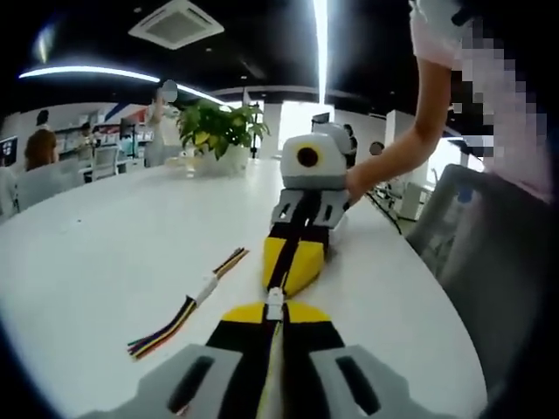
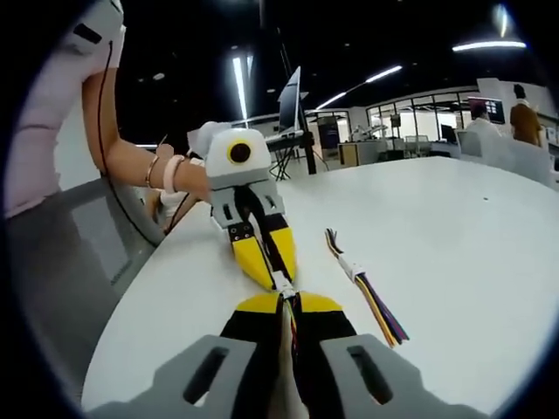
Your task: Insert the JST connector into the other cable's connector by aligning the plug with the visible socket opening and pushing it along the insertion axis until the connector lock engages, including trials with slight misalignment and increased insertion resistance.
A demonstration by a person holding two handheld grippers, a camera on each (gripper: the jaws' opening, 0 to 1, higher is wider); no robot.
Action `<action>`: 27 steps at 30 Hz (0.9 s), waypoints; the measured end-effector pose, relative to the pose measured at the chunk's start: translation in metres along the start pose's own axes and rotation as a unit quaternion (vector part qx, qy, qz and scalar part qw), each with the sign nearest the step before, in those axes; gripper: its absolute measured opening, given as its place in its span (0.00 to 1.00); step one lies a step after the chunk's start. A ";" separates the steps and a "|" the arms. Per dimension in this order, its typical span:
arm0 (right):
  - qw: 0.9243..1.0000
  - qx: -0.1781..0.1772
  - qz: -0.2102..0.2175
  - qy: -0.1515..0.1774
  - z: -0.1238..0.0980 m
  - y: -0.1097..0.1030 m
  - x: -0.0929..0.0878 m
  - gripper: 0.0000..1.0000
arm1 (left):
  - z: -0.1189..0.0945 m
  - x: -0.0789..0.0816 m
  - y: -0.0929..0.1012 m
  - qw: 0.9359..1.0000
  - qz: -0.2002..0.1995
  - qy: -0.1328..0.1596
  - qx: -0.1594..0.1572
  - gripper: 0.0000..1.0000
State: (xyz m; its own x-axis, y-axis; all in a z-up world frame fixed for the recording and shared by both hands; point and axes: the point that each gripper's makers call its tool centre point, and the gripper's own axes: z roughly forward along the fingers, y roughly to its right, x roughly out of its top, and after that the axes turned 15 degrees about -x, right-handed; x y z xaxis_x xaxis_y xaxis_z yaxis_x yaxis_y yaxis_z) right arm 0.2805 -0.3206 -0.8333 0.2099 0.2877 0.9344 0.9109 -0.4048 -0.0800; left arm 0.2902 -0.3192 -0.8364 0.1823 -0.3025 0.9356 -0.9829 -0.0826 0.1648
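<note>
My two yellow-and-black grippers meet tip to tip over the white table (image 1: pixel 105 253). The left gripper (image 1: pixel 274 314) is shut on a thin cable that runs back between its jaws. A small white JST connector (image 1: pixel 274 301) sits right at its tips. The right gripper (image 1: pixel 286 278) reaches in from the far side, tips against that connector. In the right gripper view, the right gripper (image 2: pixel 288 304) is shut on coloured wires. The white connector (image 2: pixel 281 284) lies between it and the left gripper (image 2: pixel 272 272). Whether plug and socket are fully joined cannot be made out.
A second cable pair (image 1: pixel 206 288) with multicoloured wires and a white joined connector lies loose on the table (image 2: pixel 454 244), also seen as the spare cable (image 2: pixel 354 269). A potted plant (image 1: pixel 218 131) stands at the far end. A person's arm (image 1: pixel 393 157) and a grey chair (image 1: pixel 463 227) are at the table's edge.
</note>
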 end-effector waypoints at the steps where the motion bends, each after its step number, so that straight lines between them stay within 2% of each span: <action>1: 1.000 -0.002 0.000 0.001 0.000 0.001 0.000 0.02 | -0.001 0.001 -0.001 1.000 0.000 -0.001 0.001 0.00; 5: 1.000 -0.018 -0.005 0.009 0.003 0.004 0.004 0.02 | -0.003 0.004 -0.007 1.000 0.007 -0.010 0.005 0.00; 9: 0.999 -0.033 -0.003 0.006 0.010 0.017 -0.004 0.02 | -0.002 0.001 -0.012 1.000 0.008 -0.021 0.006 0.01; 14: 0.999 -0.042 0.000 0.008 0.011 0.016 -0.007 0.03 | -0.002 -0.004 -0.009 1.000 -0.009 -0.023 0.003 0.01; 16: 0.999 -0.045 0.006 0.011 0.011 0.016 -0.005 0.03 | -0.004 -0.002 -0.010 1.000 -0.010 -0.016 0.008 0.02; 18: 0.999 -0.047 -0.006 0.010 0.011 0.015 -0.005 0.03 | -0.004 -0.001 -0.009 1.000 -0.010 -0.016 0.011 0.02; 21: 0.999 -0.050 -0.009 0.008 0.011 0.015 -0.005 0.04 | -0.005 -0.001 -0.010 1.000 -0.025 -0.011 0.015 0.03; 24: 0.999 -0.052 -0.008 0.008 0.011 0.015 -0.005 0.04 | -0.003 0.000 -0.008 0.999 -0.024 -0.016 0.017 0.05; 26: 0.998 -0.057 0.003 0.005 0.012 0.016 -0.005 0.05 | -0.003 0.000 -0.008 0.999 -0.032 -0.013 0.020 0.08; 27: 0.998 -0.061 0.029 -0.001 0.011 0.016 -0.005 0.05 | -0.003 0.000 -0.007 0.999 -0.039 -0.010 0.020 0.10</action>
State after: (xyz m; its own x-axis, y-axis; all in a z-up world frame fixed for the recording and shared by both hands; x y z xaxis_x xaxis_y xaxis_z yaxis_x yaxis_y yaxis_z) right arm 0.2980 -0.3184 -0.8431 0.2618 0.2624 0.9288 0.8473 -0.5233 -0.0909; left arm 0.2965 -0.3161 -0.8366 0.2583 -0.3122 0.9142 -0.9641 -0.1436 0.2234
